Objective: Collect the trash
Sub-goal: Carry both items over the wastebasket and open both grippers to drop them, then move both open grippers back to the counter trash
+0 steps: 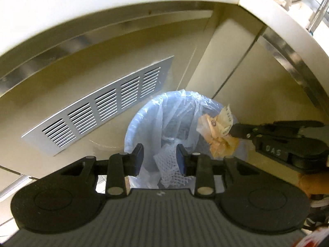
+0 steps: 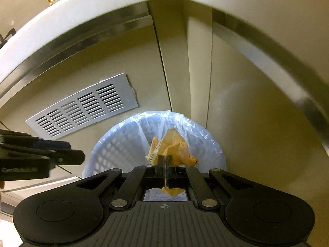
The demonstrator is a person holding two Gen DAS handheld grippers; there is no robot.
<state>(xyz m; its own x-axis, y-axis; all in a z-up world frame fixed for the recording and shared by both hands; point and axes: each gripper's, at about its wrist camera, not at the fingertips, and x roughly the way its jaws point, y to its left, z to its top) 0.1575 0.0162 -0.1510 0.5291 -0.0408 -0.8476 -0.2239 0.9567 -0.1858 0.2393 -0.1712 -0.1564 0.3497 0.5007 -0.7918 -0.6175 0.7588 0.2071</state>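
I had the left gripper (image 1: 158,158) spread above the lined wastebasket (image 1: 144,119), foam netting (image 1: 170,168) loose between its jaws so it could drop in. My right gripper (image 2: 165,162) pinched 1 crumpled orange wrapper (image 2: 174,146) over the same bin.

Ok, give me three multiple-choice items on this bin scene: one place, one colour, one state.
1. Relative to the bin, the vent grille is: A inside it; B left of it, on the cabinet; C lying on top of it.
2. The wrapper in the right tool is: A orange; B green; C black.
3. The left tool is: A shut and empty; B out of view; C open, with a white net in the gap.
Answers: B, the grille is fixed to the cabinet front; A, an orange crumple is pinched; C, the fingers stand apart.
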